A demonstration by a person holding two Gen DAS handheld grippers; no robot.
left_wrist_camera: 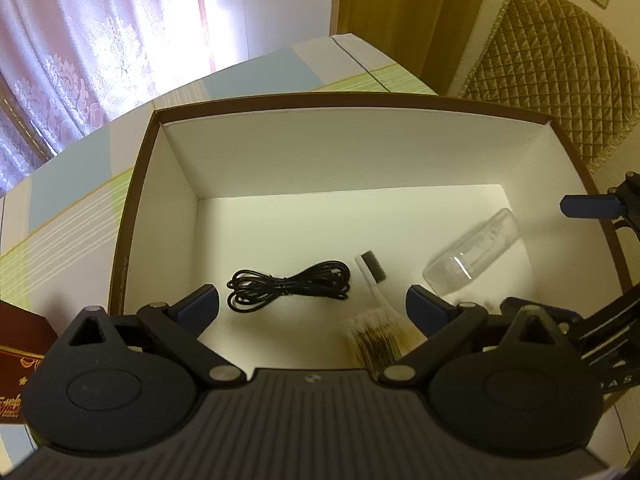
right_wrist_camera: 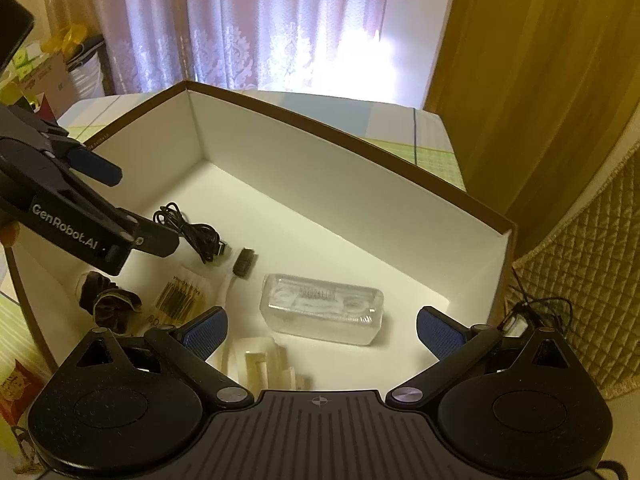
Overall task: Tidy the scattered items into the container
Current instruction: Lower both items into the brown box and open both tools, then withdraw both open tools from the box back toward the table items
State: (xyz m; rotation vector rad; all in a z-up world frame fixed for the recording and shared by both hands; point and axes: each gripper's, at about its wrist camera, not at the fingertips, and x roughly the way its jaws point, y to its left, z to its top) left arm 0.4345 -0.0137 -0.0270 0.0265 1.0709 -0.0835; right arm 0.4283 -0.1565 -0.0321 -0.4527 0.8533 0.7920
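Observation:
A brown-rimmed cardboard box with a white inside fills both views. On its floor lie a bundled black cable, a white brush with black bristles, a packet of cotton swabs and a clear plastic case, which looks blurred. My left gripper hangs open over the box's near side, empty. The right wrist view shows the clear case just ahead of my open right gripper, with the cable, a dark hair tie and a cream plastic piece.
The box stands on a table with a pastel checked cloth. A quilted chair back is at the right, curtains behind. A red carton lies left of the box; a thin wired item sits outside its right wall.

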